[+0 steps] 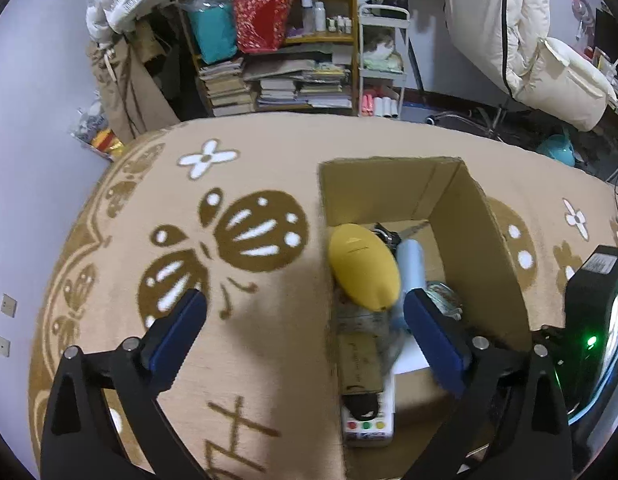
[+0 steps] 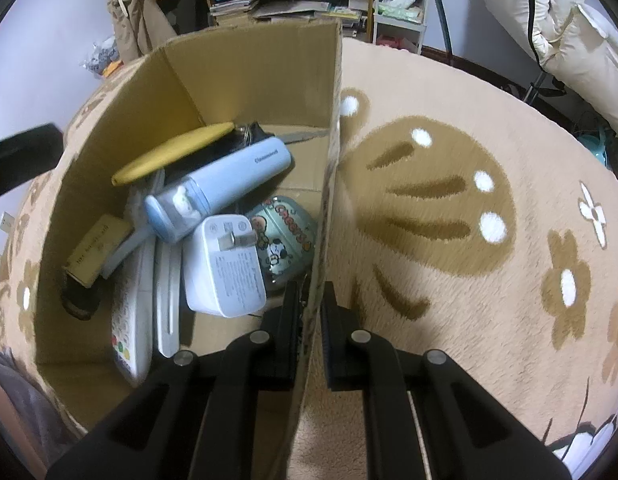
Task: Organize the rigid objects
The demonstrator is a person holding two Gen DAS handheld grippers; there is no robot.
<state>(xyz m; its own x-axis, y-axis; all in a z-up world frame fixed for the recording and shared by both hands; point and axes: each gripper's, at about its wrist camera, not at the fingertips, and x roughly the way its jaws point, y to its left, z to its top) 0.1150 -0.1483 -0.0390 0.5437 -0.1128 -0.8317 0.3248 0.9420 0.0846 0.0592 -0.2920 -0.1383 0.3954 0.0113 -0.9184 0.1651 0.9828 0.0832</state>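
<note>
An open cardboard box [image 1: 393, 184] stands on a beige rug. Inside lie a yellow oval case [image 1: 363, 268], a light blue bottle [image 2: 221, 188], a white power adapter [image 2: 225, 264], a cartoon tin [image 2: 285, 232], a white remote [image 2: 133, 320] and a small brown box [image 2: 97, 248]. My left gripper [image 1: 305, 300] hangs open over the box's left wall, with the yellow case just beyond its fingers and untouched. My right gripper [image 2: 312, 312] is shut on the box's right wall [image 2: 329, 200].
The beige rug [image 1: 189, 208] with brown butterfly and flower patterns spreads left and right of the box. A bookshelf [image 1: 277, 60], a white cart [image 1: 381, 60] and hanging cream clothing [image 1: 549, 60] stand beyond the rug. A dark blade-like item [image 2: 305, 135] lies at the box's far end.
</note>
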